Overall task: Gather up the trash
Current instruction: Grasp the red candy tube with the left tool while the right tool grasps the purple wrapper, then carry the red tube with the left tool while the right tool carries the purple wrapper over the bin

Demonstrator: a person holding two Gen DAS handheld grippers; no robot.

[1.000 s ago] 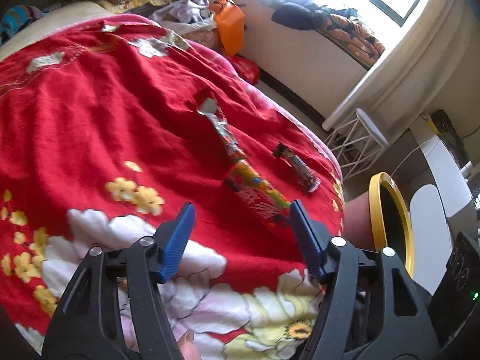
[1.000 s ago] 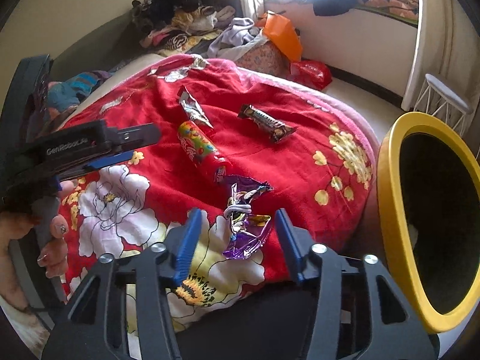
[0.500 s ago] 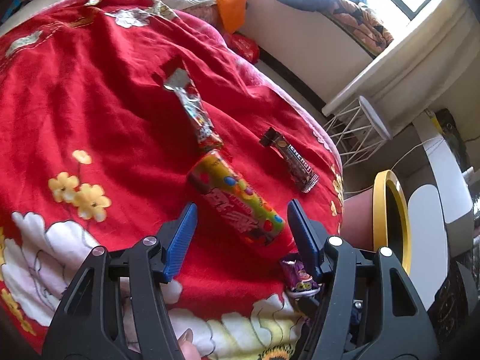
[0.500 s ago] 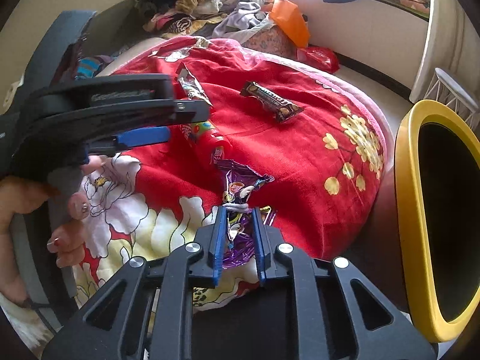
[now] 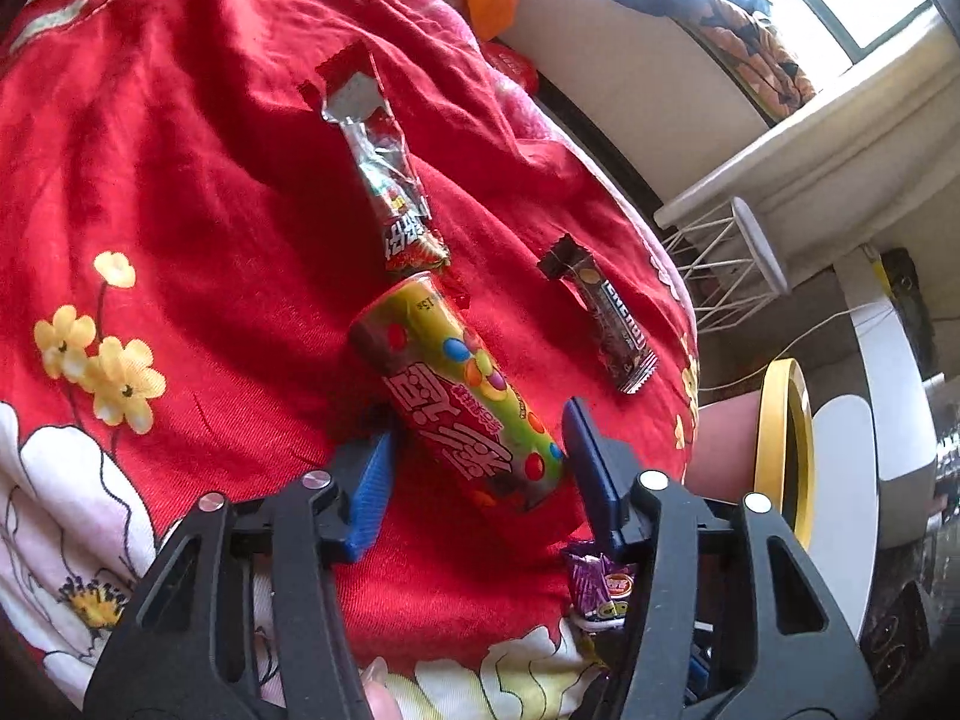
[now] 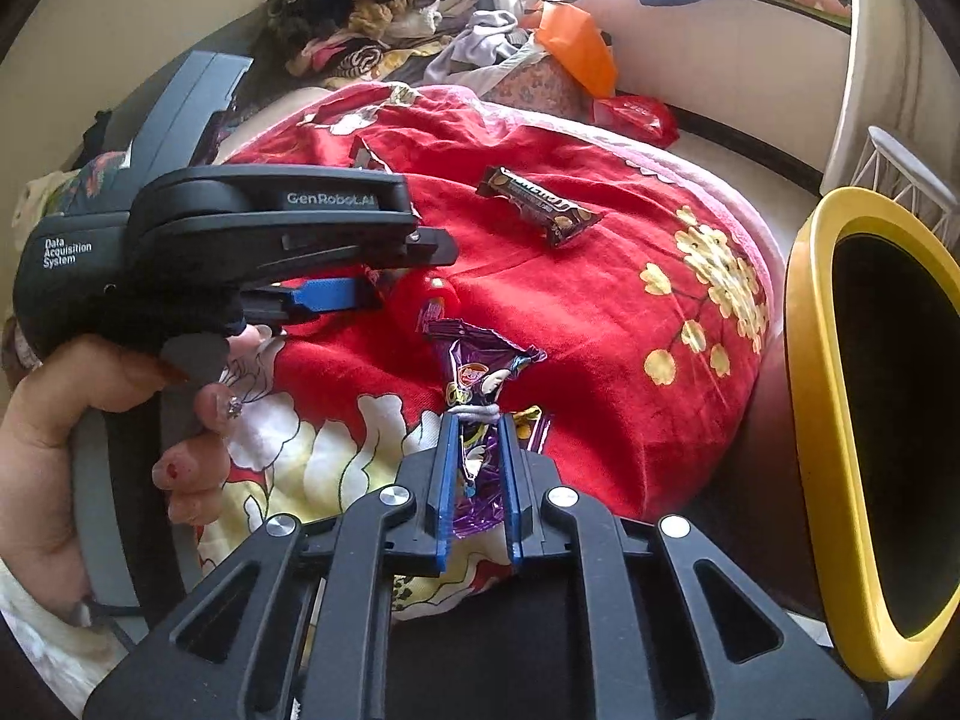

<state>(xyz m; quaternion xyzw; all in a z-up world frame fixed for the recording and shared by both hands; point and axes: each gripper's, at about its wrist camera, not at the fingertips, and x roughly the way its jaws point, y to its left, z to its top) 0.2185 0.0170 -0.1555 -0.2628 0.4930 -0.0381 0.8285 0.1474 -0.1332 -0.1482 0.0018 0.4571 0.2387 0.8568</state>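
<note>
A yellow-and-red candy tube lies on the red floral blanket. My left gripper straddles the tube's near half, its jaws closing, with a thin gap still at the pads. My right gripper is shut on a crumpled purple wrapper at the blanket's near edge; the wrapper also shows under the left tool. A brown chocolate-bar wrapper lies to the right of the tube. A torn red-and-silver wrapper lies beyond the tube.
A yellow-rimmed bin with a dark inside stands right of the bed, below the blanket's edge. A hand holds the left tool's black housing. Clothes, an orange bag and a white wire rack lie farther off.
The left gripper came down and forward over the candy tube and narrowed around it. The right gripper closed on the purple wrapper and stayed in place.
</note>
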